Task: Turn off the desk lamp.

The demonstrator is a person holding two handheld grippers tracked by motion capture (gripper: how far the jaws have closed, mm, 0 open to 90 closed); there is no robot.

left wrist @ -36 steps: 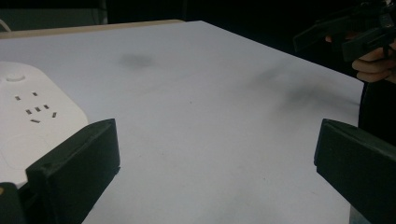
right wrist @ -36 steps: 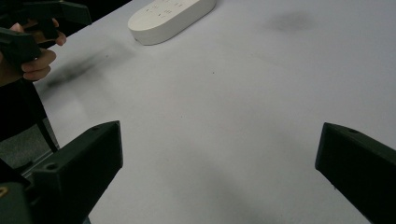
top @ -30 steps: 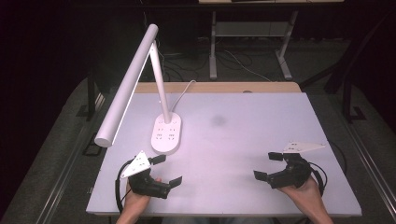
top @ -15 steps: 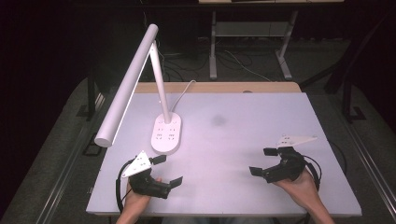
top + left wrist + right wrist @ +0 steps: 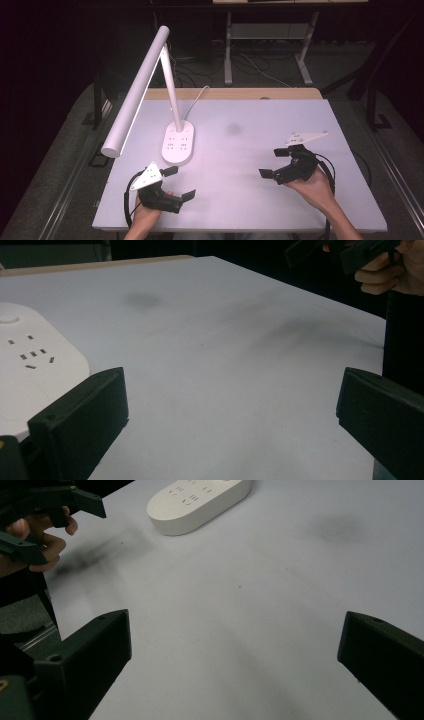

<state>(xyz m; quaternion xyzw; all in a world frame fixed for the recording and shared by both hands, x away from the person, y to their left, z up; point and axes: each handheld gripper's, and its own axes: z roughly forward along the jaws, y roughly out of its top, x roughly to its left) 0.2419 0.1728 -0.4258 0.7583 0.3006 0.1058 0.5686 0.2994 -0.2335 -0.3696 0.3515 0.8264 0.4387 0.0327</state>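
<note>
While both jaws stand spread, steer the right gripper [image 5: 274, 162] toward ten o'clock, squarely onto the lamp base [image 5: 178, 144]; left gripper [image 5: 178, 183] waits.

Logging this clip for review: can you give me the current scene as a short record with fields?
setting: white table, dark room
lamp: white desk lamp, long tube head tilted down toward the near left
lamp base: oval, with sockets, left of table centre, white cord running to the far edge
left tongs: open, holding nothing, near the front edge, close to the lamp base
right tongs: open, holding nothing, right half of the table
contact: neither touches the lamp
</note>
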